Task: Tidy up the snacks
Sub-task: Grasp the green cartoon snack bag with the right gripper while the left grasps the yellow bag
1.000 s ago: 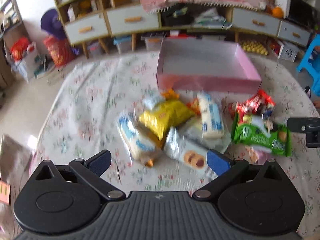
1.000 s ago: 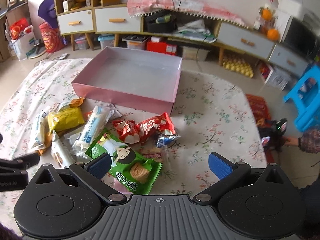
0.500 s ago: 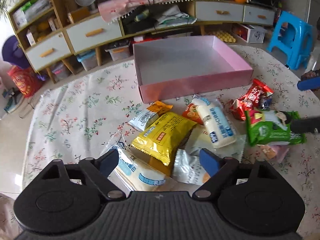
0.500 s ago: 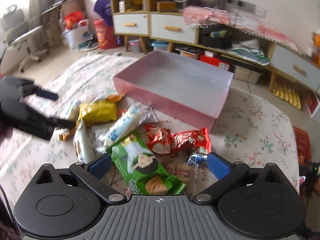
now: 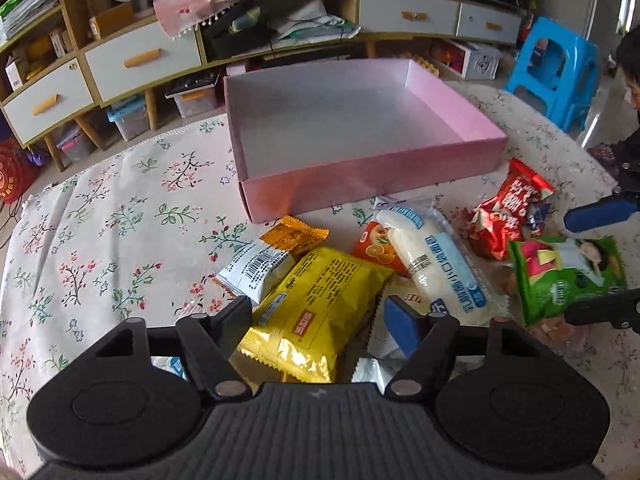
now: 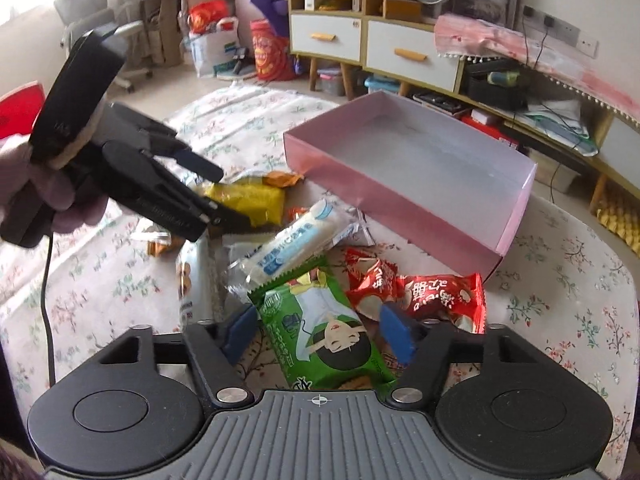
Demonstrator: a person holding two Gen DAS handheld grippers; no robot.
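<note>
A heap of snack packets lies on the floral tablecloth in front of an empty pink box. My left gripper straddles the yellow packet; its jaws are closing, and the pads stand at the packet's sides without clearly pressing. My right gripper is closing around the green biscuit packet, which lies between its blue pads. A long white packet and red packets lie between the two.
A white barcode packet and an orange one lie left of the yellow packet. Behind the table stand a low cabinet with drawers and a blue stool. A person is at the right edge.
Both grippers have come down onto the heap and their jaws have narrowed. The left now frames the yellow packet, the right the green one.
</note>
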